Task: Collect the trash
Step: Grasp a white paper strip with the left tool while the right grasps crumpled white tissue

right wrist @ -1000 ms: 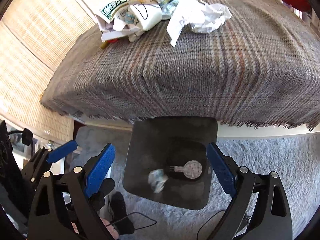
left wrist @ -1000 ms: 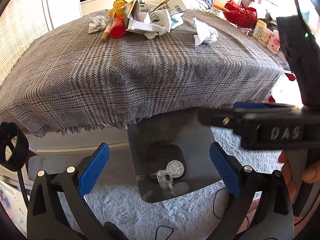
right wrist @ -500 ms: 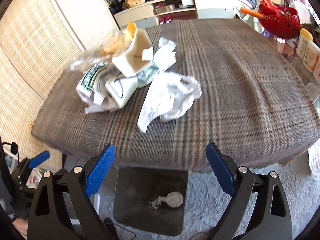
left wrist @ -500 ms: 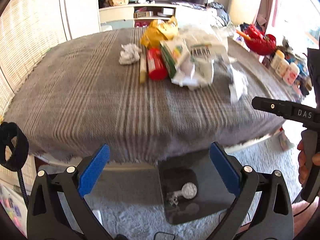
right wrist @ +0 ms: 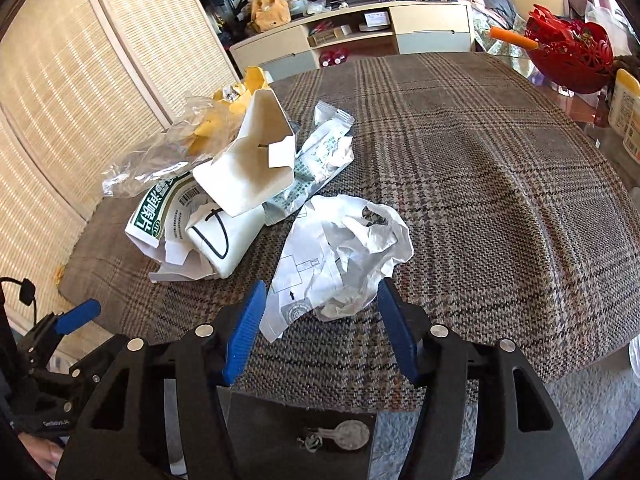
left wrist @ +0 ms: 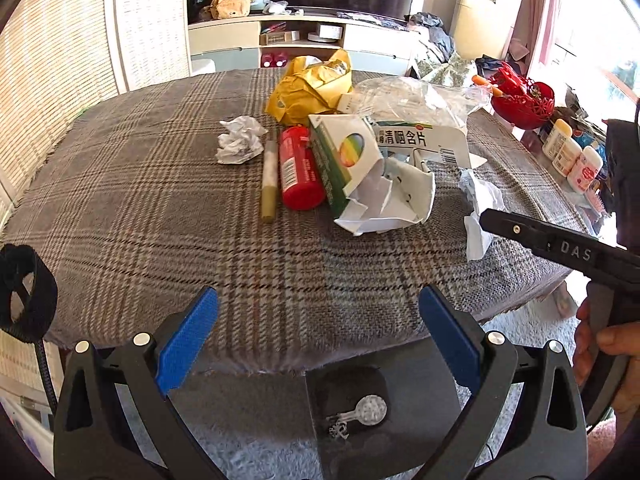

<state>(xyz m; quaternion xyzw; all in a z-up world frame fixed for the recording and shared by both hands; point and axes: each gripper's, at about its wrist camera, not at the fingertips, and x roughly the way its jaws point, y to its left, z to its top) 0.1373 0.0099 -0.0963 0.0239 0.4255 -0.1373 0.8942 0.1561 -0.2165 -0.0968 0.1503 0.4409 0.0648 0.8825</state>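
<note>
The right claw (right wrist: 320, 320), its jaws just narrowed to about half open, frames the near end of a crumpled white paper (right wrist: 344, 256) on the plaid-covered worktop (right wrist: 480, 184) without pressing it, while the left claw (left wrist: 318, 332) hangs wide open and empty.

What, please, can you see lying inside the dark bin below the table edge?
In the dark bin lie a round silvery foil piece and a small crumpled scrap; the gripper fingers cover its corners.
</note>
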